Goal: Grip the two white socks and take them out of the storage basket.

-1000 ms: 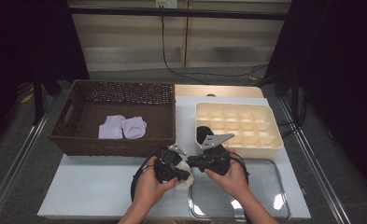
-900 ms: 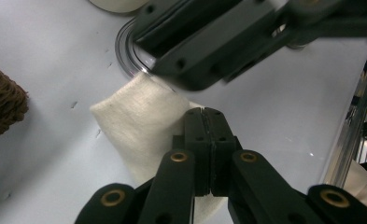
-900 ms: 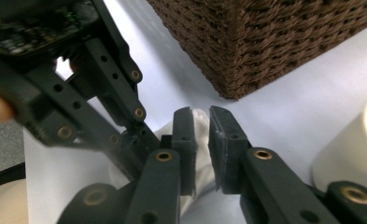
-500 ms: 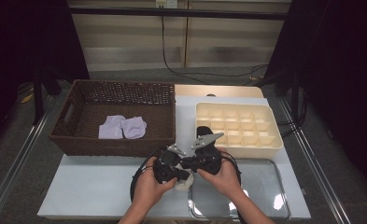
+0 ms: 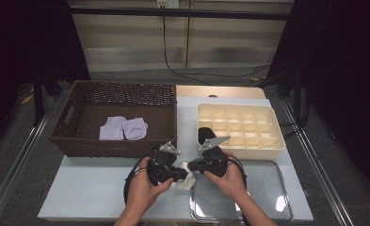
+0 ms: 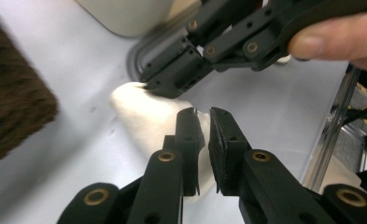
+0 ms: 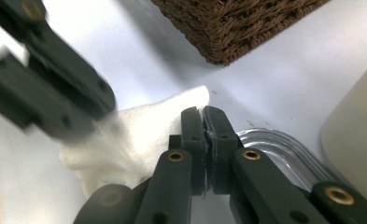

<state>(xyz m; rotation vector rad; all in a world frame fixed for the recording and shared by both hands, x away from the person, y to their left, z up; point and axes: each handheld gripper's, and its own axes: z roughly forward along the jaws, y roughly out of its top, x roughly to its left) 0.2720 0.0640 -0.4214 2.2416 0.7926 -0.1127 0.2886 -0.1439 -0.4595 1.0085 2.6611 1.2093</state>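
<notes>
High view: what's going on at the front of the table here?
A person works a white sock with two handheld grippers beside a metal tray. The right gripper is shut on the sock's edge. The left gripper has just been opening; its jaws stand slightly apart over the sock. Two lilac socks lie in the wicker basket; the divided bin looks empty.

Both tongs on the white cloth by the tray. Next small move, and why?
Probably draw the left tongs clear of the white cloth. Their jaws have just been opening and stand a slit apart, with the cloth under them, not pinched. The right tongs have just closed and look shut on the cloth's edge, so that hand seems to have it alone.
</notes>
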